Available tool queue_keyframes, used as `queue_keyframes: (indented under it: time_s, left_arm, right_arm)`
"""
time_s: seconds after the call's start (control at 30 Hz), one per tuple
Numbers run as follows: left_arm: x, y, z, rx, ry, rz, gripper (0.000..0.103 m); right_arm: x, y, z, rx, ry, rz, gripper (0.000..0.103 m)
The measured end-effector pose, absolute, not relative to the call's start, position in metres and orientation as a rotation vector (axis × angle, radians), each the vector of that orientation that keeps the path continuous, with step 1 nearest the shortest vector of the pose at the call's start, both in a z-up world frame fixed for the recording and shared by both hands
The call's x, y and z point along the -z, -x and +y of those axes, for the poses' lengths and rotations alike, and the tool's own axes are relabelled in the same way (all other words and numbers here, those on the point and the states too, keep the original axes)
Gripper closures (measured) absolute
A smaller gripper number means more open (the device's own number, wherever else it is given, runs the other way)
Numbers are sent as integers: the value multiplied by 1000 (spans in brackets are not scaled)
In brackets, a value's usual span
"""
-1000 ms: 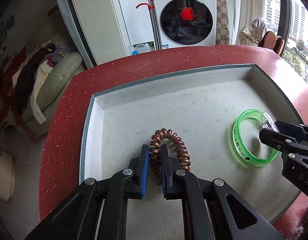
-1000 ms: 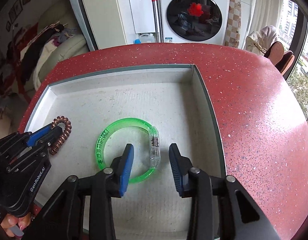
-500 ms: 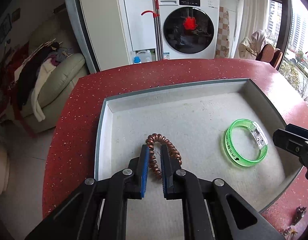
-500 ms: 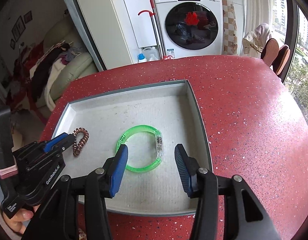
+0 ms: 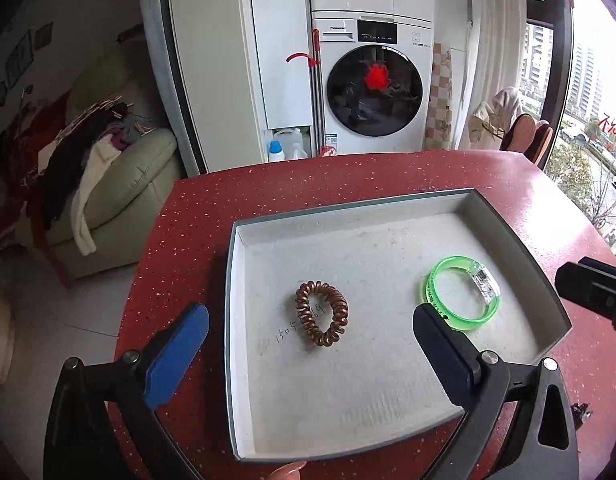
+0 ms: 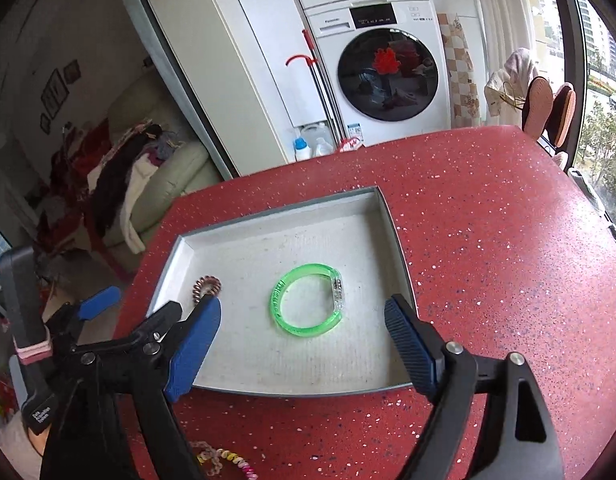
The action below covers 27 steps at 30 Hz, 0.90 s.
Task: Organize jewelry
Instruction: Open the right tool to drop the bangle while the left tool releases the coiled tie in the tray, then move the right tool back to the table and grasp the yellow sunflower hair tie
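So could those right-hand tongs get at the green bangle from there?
Probably yes. The right tongs are open wide above the tray, and the green bangle lies flat right ahead of them with nothing over it.

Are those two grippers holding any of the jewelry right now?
Nothing is held. Both the left gripper and right gripper are open, above the tray.

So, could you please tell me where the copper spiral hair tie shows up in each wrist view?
Left wrist: the copper spiral hair tie lies mid-frame, on the tray's left half.
Right wrist: it sits lower left, near the tray's left wall.
Shared landmark: the green bangle, to its right in both.
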<state>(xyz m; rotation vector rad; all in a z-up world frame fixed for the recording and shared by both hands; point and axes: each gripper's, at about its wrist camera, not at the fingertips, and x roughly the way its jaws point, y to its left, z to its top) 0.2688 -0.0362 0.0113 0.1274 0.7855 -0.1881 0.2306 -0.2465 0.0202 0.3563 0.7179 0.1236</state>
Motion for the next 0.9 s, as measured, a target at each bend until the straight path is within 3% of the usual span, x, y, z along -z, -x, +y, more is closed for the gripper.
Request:
queue_keyframes:
  time_s: [0.03,0.07,0.1,0.3,0.53,0.9]
  left_arm:
    - [-14,-263,-34,204,-119,790,0]
    - [-17,-257,-31,217,-105,792,0]
    - [-20,-250,-28,235,-91,794,0]
    - [-32,-206,-19,230,-114,795,0]
    - [-24,-157,-2,177,-110,775,0]
    - [13,-109,-35,290,-232,831,0]
  right_arm:
    - [-25,-223,-248,-125,-369,692,15]
    - [-31,-216,-251,-126,-377,667,4]
    - [-35,-208,-252,-122,-383,641,0]
    - [-52,-163,-262,-108,-391,556,0]
    - [-37,-130,-266,-102,-372,682,0]
    - [43,-84,-269,0,-314,923,0]
